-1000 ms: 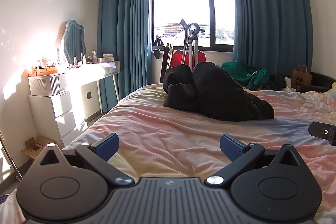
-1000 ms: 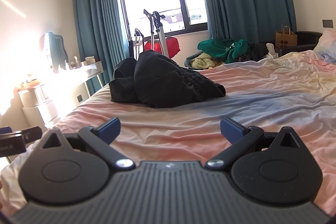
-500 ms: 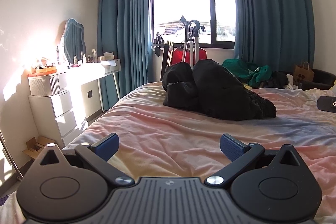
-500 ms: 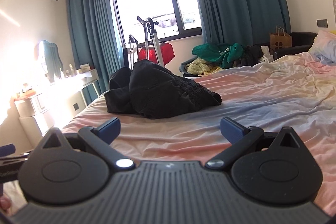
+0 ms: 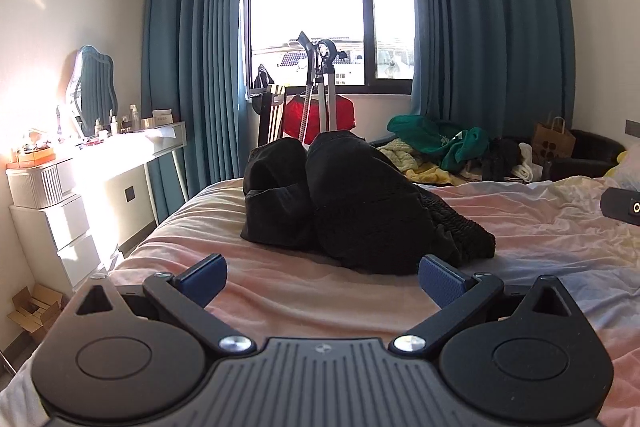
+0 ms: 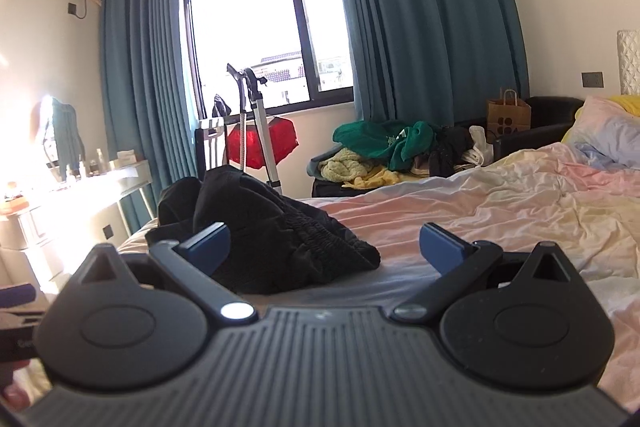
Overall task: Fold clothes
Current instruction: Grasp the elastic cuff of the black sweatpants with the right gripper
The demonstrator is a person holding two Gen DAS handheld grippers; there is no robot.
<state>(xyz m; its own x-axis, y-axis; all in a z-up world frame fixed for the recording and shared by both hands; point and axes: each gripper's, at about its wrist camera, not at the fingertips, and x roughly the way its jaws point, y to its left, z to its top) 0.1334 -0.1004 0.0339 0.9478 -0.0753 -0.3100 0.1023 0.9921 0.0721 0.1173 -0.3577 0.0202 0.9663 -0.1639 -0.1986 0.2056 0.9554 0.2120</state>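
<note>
A crumpled black garment (image 5: 352, 203) lies heaped on the pastel sheet of the bed (image 5: 552, 239), with a shirred elastic edge on its right side. My left gripper (image 5: 322, 277) is open just short of the heap, nothing between its blue pads. In the right wrist view the same black garment (image 6: 280, 243) fills the left half. My right gripper (image 6: 324, 247) is open too, its left pad in front of the cloth and its right pad over bare bed (image 6: 520, 211). The right gripper's body shows at the left wrist view's right edge (image 5: 622, 211).
A white dressing table with drawers (image 5: 72, 195) stands left of the bed. Beyond the foot stand a garment steamer (image 5: 320, 87), a red item (image 5: 320, 115), and a chair heaped with green and yellow clothes (image 6: 380, 151). A paper bag (image 6: 508, 115) and pillows (image 6: 608, 131) lie right.
Both grippers have moved forward toward the black garment, which now looms larger. The right gripper has swung so the heap sits behind its left pad. Both stay open.
</note>
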